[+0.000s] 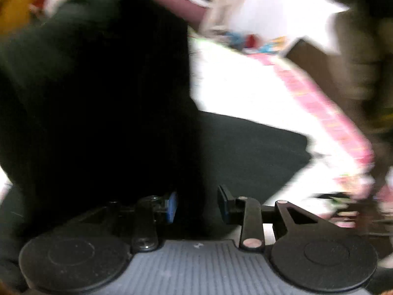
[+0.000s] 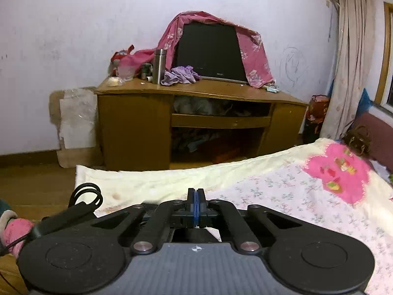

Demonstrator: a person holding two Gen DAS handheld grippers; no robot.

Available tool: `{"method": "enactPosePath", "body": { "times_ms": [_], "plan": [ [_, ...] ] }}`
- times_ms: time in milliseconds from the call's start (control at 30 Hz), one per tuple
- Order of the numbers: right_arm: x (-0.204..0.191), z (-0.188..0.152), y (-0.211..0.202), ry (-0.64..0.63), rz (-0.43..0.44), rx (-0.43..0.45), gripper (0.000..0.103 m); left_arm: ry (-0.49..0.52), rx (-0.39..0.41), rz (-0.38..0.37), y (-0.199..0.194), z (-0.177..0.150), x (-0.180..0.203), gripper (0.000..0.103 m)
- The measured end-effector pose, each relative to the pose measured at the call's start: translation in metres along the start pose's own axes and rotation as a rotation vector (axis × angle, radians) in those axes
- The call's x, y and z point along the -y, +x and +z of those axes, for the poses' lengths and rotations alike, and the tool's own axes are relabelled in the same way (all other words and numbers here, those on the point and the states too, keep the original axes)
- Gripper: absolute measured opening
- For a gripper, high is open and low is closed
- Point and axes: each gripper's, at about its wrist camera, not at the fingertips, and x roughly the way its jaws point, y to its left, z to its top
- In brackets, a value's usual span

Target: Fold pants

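Item: pants point(image 1: 98, 93), dark, soft, matte cloth. We see them bunched and raised at upper left of the left gripper point(image 1: 196, 206), with a flat part spread ahead over the bed point(image 1: 245, 86). The left view is blurred; the jaws stand partly apart, and we cannot tell whether cloth is pinched between them. Our left hand is nearer.

Item: right gripper point(image 2: 196, 206), jaws closed, pads together, empty, above the floral quilt point(image 2: 270, 184); no pants in its view.

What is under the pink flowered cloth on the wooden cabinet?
The pink flowered cloth drapes over a dark television. Its screen shows in front; its top, sides and back are covered.
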Motion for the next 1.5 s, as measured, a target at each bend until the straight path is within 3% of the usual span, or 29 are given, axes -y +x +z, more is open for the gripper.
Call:
{"method": "enactPosePath", "body": {
  "times_ms": [33,67,133,200,267,300,400,500,600,833,1033,1100,1133,1200,1233,1267,1367,1500],
  "plan": [
    [-0.001,-0.003,0.003,-0.013,-0.001,-0.012,0.0,-0.007,-0.017,0.091,0.004,0.0,-0.008,0.042],
    [-0.005,-0.008,0.005,-0.044,-0.004,-0.027,0.0,-0.035,-0.032,0.117,0.003,-0.001,-0.018,0.042],
    [-0.012,-0.018,0.001,-0.096,0.03,-0.04,0.0,-0.079,-0.044,0.093,-0.01,-0.007,-0.032,0.042],
    [-0.02,-0.027,-0.004,-0.172,0.067,-0.045,0.0,-0.026,-0.044,0.112,-0.024,-0.014,-0.026,0.043],
    [-0.033,-0.037,-0.009,-0.271,0.127,-0.052,0.015,-0.019,-0.037,0.12,-0.034,-0.021,-0.023,0.044],
    [-0.039,-0.039,-0.013,-0.312,0.159,-0.051,0.031,-0.033,-0.029,0.12,-0.037,-0.023,-0.024,0.044],
    [-0.062,-0.049,-0.028,-0.482,0.242,-0.072,0.038,-0.049,-0.007,0.117,-0.048,-0.029,-0.03,0.044],
    [-0.083,-0.057,-0.033,-0.658,0.239,-0.068,0.057,-0.026,-0.011,0.132,-0.054,-0.028,-0.037,0.044],
    [-0.1,-0.062,-0.015,-0.85,0.221,-0.076,0.054,-0.006,-0.009,0.144,-0.058,-0.025,-0.038,0.044],
    [-0.108,-0.07,0.014,-0.987,0.242,-0.145,0.048,0.067,-0.032,0.111,-0.085,-0.036,-0.044,0.044],
    [-0.131,-0.084,0.034,-1.045,0.221,-0.136,0.052,-0.01,0.03,0.004,-0.107,-0.035,-0.05,0.045],
    [-0.132,-0.086,0.041,-1.051,0.186,-0.131,0.051,-0.002,0.038,0.019,-0.112,-0.037,-0.05,0.045],
    [-0.131,-0.084,0.045,-1.016,0.189,-0.156,0.04,0.009,0.044,0.029,-0.115,-0.037,-0.051,0.045],
    [-0.125,-0.084,0.048,-0.961,0.197,-0.205,0.027,0.006,0.041,0.017,-0.121,-0.036,-0.056,0.047],
    [-0.123,-0.086,0.048,-0.974,0.173,-0.212,0.009,0.011,0.028,0.009,-0.124,-0.037,-0.058,0.047],
    [-0.12,-0.089,0.045,-0.983,0.146,-0.21,0.001,0.014,0.011,0.019,-0.128,-0.039,-0.061,0.047],
    [-0.104,-0.076,0.043,-0.84,0.135,-0.254,0.0,0.015,-0.031,0.064,-0.125,-0.045,-0.062,0.047],
    [-0.067,-0.039,0.037,-0.469,0.15,-0.264,0.0,0.099,0.006,0.144,-0.123,-0.049,-0.031,0.049]
  ]
}}
